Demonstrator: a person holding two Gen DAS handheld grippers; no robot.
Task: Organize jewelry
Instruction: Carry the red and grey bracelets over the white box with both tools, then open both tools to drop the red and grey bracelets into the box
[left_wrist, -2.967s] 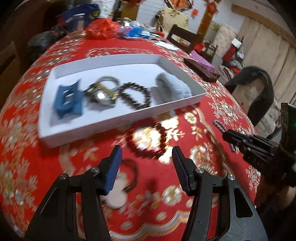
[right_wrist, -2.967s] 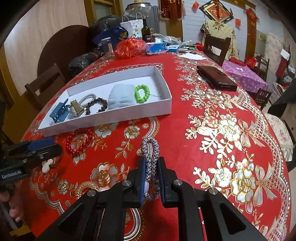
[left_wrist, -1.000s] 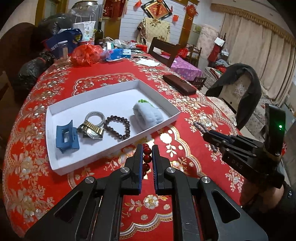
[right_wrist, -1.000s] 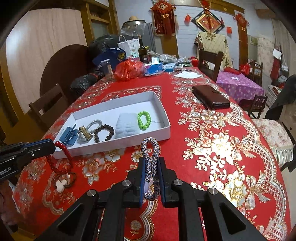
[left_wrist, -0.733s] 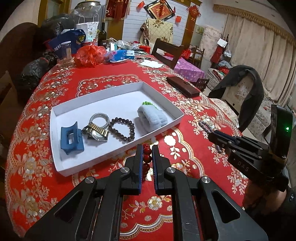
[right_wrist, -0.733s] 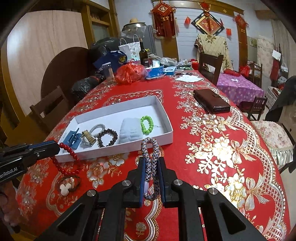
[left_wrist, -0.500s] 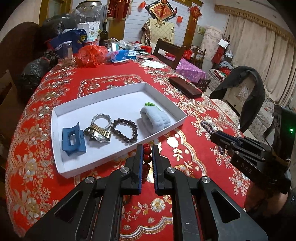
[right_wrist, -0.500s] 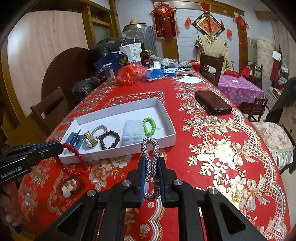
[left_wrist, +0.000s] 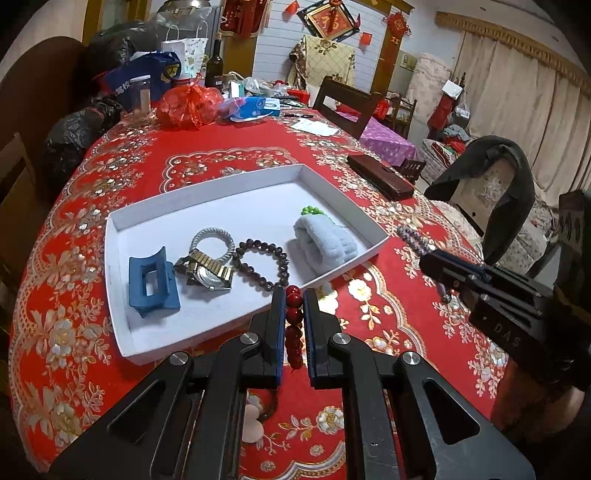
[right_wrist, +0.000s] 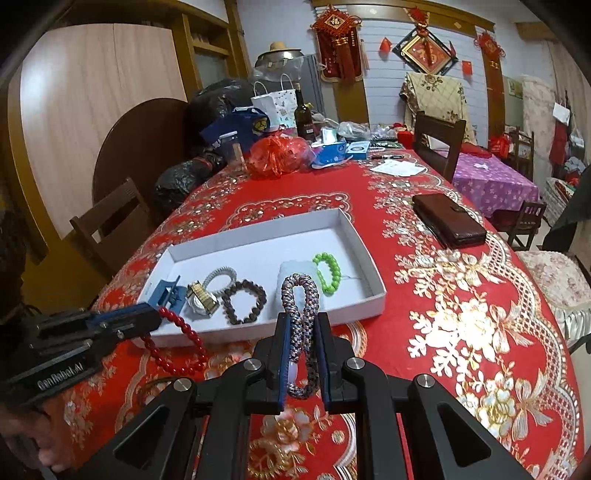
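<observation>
Red glossy beads first: in the left wrist view our left gripper (left_wrist: 294, 314) is clamped narrow on the red bead bracelet (left_wrist: 294, 317), its strand running lengthwise between the fingers, just off the near edge of the white tray (left_wrist: 122, 302). Inside the tray we see a blue hair claw (left_wrist: 151, 282), a metal watch (left_wrist: 207, 271), a grey coil hair tie (left_wrist: 212, 238), a dark bead bracelet (left_wrist: 264, 262), a pale folded cloth (left_wrist: 325, 242) and a bit of green bead bracelet (left_wrist: 312, 211).

Right wrist view: our right gripper (right_wrist: 300, 354) pinches a braided cord bracelet (right_wrist: 300, 310), squeezed into a long loop pointing up toward the tray's near edge. The red bracelet dangles in a loop from the left gripper above the tablecloth (right_wrist: 461, 314).
</observation>
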